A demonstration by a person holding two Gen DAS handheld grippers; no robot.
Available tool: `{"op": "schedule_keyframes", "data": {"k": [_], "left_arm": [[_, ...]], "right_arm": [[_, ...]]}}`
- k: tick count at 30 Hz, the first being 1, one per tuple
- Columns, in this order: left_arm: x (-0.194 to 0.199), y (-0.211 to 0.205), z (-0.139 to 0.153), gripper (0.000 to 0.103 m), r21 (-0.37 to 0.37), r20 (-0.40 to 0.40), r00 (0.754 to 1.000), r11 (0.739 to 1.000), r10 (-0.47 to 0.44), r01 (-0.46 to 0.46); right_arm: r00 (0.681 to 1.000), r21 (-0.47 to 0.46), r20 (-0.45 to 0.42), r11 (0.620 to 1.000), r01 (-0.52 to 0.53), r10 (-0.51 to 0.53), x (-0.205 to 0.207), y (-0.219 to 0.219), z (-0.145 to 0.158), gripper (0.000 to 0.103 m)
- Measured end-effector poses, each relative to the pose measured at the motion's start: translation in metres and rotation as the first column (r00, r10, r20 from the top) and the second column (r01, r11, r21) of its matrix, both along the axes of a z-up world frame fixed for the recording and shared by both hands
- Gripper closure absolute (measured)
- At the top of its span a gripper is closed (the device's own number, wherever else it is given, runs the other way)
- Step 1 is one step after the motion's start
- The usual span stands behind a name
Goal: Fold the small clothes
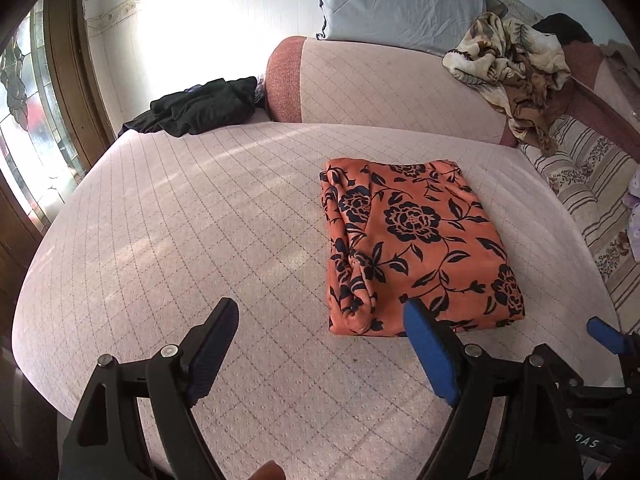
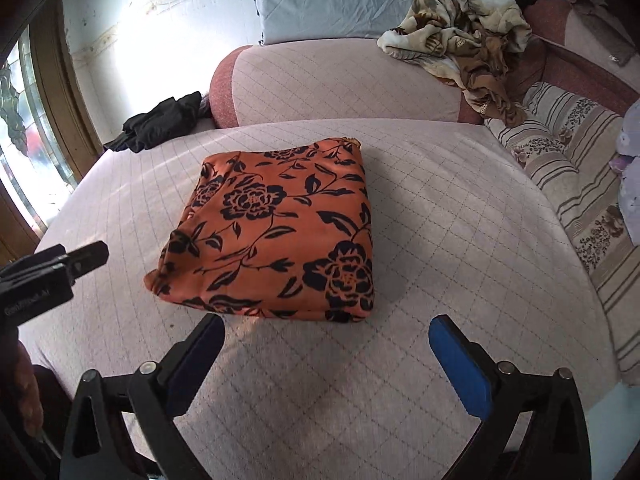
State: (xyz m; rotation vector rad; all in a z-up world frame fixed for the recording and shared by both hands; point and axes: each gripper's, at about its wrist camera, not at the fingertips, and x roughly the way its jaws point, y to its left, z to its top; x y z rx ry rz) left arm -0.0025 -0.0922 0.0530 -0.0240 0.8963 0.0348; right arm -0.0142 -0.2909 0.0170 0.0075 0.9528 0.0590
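Both grippers hover tilted down over the near edge of the pink quilted cushion (image 1: 160,220), the left gripper (image 1: 320,320) and right gripper (image 2: 326,334) both spread wide and empty. Just beyond lies the folded orange floral garment (image 2: 276,232), bare cushion on every side. Far left sits a black garment (image 1: 200,106).

Legible text: none in full. Left wrist view: right claw (image 1: 600,330) body carries pale letters, upside down, only partly readable. Right wrist view: left claw (image 2: 86,254) body bears a small pale inscription, too blurred to read.
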Motion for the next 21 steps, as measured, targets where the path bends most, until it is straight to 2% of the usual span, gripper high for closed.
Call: {"op": "schedule_keyframes", "data": {"k": [4, 7, 17, 21], "left_arm": [[-0.017, -0.011, 0.017, 0.007, 0.064, 0.068, 0.998, 0.998, -0.005, 0.001], [-0.024, -0.015, 0.027, 0.004, 0.064, 0.095, 0.995, 0.998, -0.011, 0.005], [-0.035, -0.030, 0.041, 0.003, 0.095, 0.171, 0.985, 0.995, -0.033, 0.017], [-0.032, -0.030, 0.038, 0.003, 0.098, 0.163, 0.986, 0.995, -0.020, 0.004]], "right_arm": [[1.000, -0.026, 0.026, 1.000, -0.009, 0.010, -0.010, 0.011, 0.010, 0.000], [0.998, -0.029, 0.054, 1.000, -0.011, 0.013, -0.013, 0.014, 0.021, 0.000], [0.996, -0.051, 0.077, 0.998, -0.032, 0.036, -0.019, 0.018, 0.030, 0.000], [0.996, -0.059, 0.081, 0.998, -0.030, 0.034, -0.018, 0.016, 0.029, 0.000]]}}
